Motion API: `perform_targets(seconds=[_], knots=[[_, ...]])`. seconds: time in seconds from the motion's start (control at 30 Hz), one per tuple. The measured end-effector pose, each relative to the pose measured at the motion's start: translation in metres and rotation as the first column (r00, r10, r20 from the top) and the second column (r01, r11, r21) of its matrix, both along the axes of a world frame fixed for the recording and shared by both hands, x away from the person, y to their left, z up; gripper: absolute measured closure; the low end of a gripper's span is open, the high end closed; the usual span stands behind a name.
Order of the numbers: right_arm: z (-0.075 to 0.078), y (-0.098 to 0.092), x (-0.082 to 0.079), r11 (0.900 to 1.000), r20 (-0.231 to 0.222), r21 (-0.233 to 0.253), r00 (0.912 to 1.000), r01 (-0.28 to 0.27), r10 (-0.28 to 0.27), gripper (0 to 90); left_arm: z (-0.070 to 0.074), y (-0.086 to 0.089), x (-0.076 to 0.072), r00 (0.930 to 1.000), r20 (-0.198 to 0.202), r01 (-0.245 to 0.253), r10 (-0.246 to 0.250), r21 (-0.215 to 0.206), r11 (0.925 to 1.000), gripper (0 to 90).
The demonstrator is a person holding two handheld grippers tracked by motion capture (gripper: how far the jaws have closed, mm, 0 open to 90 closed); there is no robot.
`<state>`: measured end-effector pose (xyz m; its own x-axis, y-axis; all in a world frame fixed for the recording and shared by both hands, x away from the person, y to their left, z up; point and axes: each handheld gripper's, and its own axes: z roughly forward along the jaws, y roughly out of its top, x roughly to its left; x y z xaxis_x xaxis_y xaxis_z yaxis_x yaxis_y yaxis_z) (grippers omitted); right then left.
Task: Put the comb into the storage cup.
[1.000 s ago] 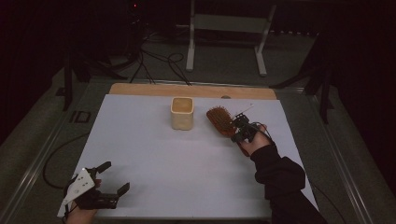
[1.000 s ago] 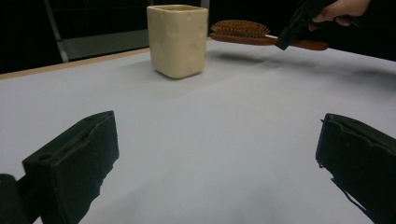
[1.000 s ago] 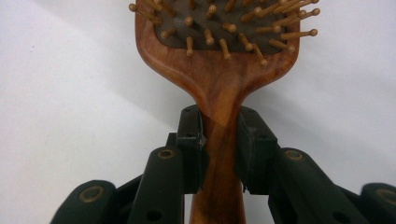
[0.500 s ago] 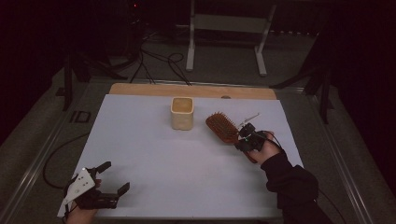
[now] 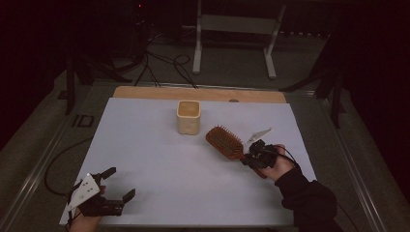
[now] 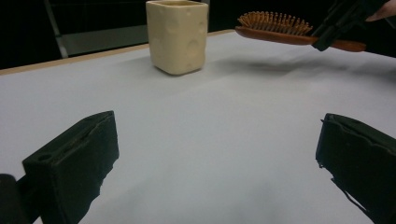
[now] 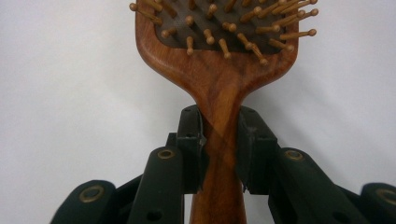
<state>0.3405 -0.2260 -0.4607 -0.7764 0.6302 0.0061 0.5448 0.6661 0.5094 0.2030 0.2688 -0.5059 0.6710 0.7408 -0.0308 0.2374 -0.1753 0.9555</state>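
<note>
hairbrush (image 5: 225, 142): reddish-brown wood | cup (image 5: 188, 117): cream | table (image 5: 159, 169): white

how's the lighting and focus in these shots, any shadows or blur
High view: dim, surroundings nearly black, white table evenly lit. Left gripper view: the brush casts a soft shadow on the table; the near jaws look soft, the cup sharper. Right gripper view: bright, brush handle crisp, bristle tips slightly blurred.

Cream cup (image 6: 177, 36) beyond wide-apart tongs (image 6: 217, 158)
</note>
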Motion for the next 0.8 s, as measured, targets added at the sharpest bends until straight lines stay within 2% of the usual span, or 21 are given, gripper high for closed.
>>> perform_targets(seconds=[0.07, 0.1, 0.13, 0.27, 0.37, 0.4, 0.5, 0.63, 0.67, 0.8], knots=[[0.0, 0.001, -0.003, 0.999, 0.008, 0.004, 0.9989, -0.046, 0.046, 73.1, 0.001, -0.001, 0.0, 1.0, -0.005, 0.0, 0.0, -0.004, 1.0, 0.0], [0.0, 0.001, -0.003, 0.999, 0.008, 0.004, 0.9989, -0.046, 0.046, 73.1, 0.001, -0.001, 0.0, 1.0, -0.005, 0.0, 0.0, -0.004, 1.0, 0.0], [0.001, 0.003, -0.007, 0.996, 0.012, 0.012, 0.9962, -0.087, 0.087, 73.1, 0.002, -0.002, 0.001, 0.9999, -0.015, -0.006, 0.006, -0.003, 1.0, 0.0], [0.003, 0.007, -0.01, 0.989, 0.031, 0.034, 0.9893, -0.144, 0.143, 73.1, 0.006, -0.004, 0.002, 0.9996, -0.025, -0.012, 0.012, 0.004, 0.9999, 0.0], [0.003, 0.009, -0.011, 0.986, 0.049, 0.054, 0.9865, -0.159, 0.157, 73.1, 0.008, -0.006, 0.003, 0.9994, -0.031, -0.016, 0.017, 0.005, 0.9999, 0.0], [0.005, 0.01, -0.012, 0.981, 0.052, 0.089, 0.9841, -0.174, 0.17, 73.1, 0.011, -0.008, 0.004, 0.9992, -0.033, -0.021, 0.021, 0.004, 0.9998, 0.0], [0.007, 0.011, -0.013, 0.975, 0.055, 0.121, 0.9822, -0.185, 0.18, 73.1, 0.015, -0.011, 0.005, 0.9982, -0.043, -0.042, 0.042, 0.012, 0.999, 0.0], [0.009, 0.014, -0.016, 0.968, 0.08, 0.147, 0.9781, -0.202, 0.192, 73.1, 0.02, -0.013, 0.007, 0.9971, -0.053, -0.054, 0.054, 0.001, 0.9985, 0.0], [0.01, 0.015, -0.017, 0.964, 0.079, 0.167, 0.9778, -0.205, 0.194, 73.1, 0.026, -0.014, 0.009, 0.9963, -0.066, -0.056, 0.054, -0.019, 0.9983, 0.0], [0.014, 0.016, -0.021, 0.956, 0.11, 0.196, 0.9738, -0.218, 0.199, 73.0, 0.039, -0.019, 0.015, 0.9927, -0.11, -0.053, 0.049, -0.028, 0.9982, 0.0]])
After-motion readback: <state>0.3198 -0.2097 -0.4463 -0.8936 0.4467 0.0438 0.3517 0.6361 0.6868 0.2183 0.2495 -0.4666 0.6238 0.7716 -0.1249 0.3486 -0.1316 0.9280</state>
